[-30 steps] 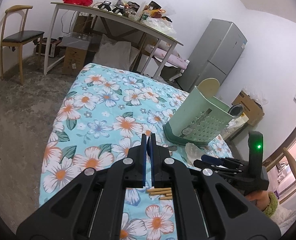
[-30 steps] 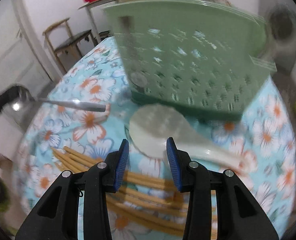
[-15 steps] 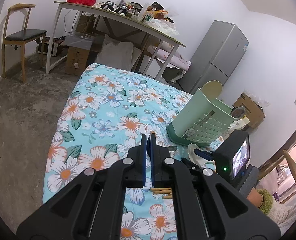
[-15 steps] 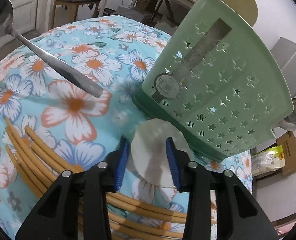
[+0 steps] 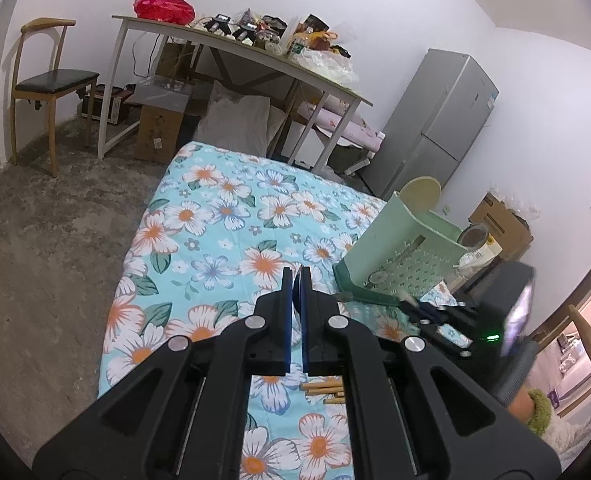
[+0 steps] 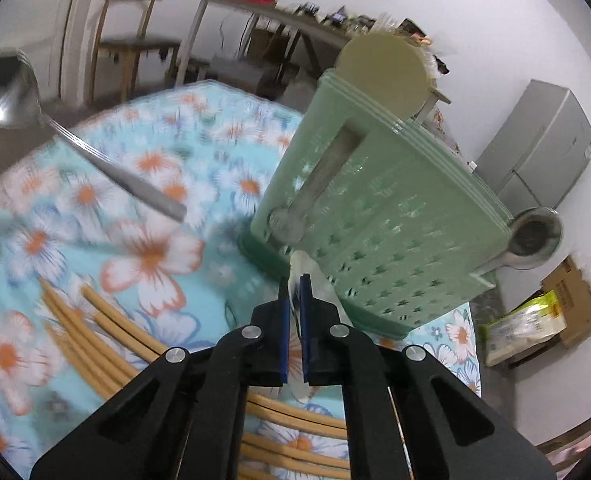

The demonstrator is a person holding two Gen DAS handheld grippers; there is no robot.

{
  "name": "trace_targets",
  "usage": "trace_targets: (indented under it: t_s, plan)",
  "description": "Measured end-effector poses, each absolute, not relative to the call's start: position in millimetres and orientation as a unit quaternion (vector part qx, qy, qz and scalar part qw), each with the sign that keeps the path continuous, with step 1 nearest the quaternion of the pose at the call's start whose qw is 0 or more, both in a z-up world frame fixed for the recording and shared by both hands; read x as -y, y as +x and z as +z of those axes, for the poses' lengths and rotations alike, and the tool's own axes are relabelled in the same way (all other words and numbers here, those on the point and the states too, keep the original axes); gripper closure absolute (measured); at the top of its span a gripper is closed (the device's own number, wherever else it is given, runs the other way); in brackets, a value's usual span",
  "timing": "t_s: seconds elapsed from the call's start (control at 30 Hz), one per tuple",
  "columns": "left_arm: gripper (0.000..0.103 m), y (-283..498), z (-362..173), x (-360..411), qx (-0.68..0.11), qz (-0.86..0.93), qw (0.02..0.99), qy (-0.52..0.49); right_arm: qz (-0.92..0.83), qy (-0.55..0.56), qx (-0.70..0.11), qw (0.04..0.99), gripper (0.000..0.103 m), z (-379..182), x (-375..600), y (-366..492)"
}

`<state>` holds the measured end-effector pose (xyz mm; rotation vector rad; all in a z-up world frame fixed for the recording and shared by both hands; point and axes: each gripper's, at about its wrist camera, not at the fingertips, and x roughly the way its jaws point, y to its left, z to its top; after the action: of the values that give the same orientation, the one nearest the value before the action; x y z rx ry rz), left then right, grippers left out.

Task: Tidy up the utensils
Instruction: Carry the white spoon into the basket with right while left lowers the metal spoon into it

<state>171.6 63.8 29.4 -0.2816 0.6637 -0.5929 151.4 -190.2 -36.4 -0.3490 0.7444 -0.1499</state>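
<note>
Right wrist view: my right gripper (image 6: 294,296) clamps the white spoon (image 6: 301,270) beside the green holder (image 6: 379,216); next I lift it into a slot. Left gripper (image 5: 293,288) pinches the metal spoon (image 6: 75,136).

Spoon (image 6: 309,276) mostly hidden btwn fingers (image 6: 283,320); chopsticks (image 6: 95,336) cut off.

Left wrist view: high above floral tablecloth (image 5: 215,240), facing far desk, green utensil holder (image 5: 399,256) off to its right, mid-distance. Right wrist view: low, close to green utensil holder (image 6: 375,208), facing it. Shared: holder, tablecloth (image 6: 147,248), chopsticks (image 5: 323,390) (image 6: 95,336).
</note>
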Motion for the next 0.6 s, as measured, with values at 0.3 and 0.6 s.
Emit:
trace_targets:
  t_s: [0.3, 0.6]
  plan:
    - [0.101, 163, 60, -59, -0.275, -0.301, 0.903, -0.131, -0.041, -0.044, -0.283, 0.957, 0.1, 30, 233, 111]
    - [0.101, 155, 94, -42, -0.233, -0.341, 0.901, -0.135, -0.027, 0.056, -0.236, 0.97, 0.1, 64, 274, 81]
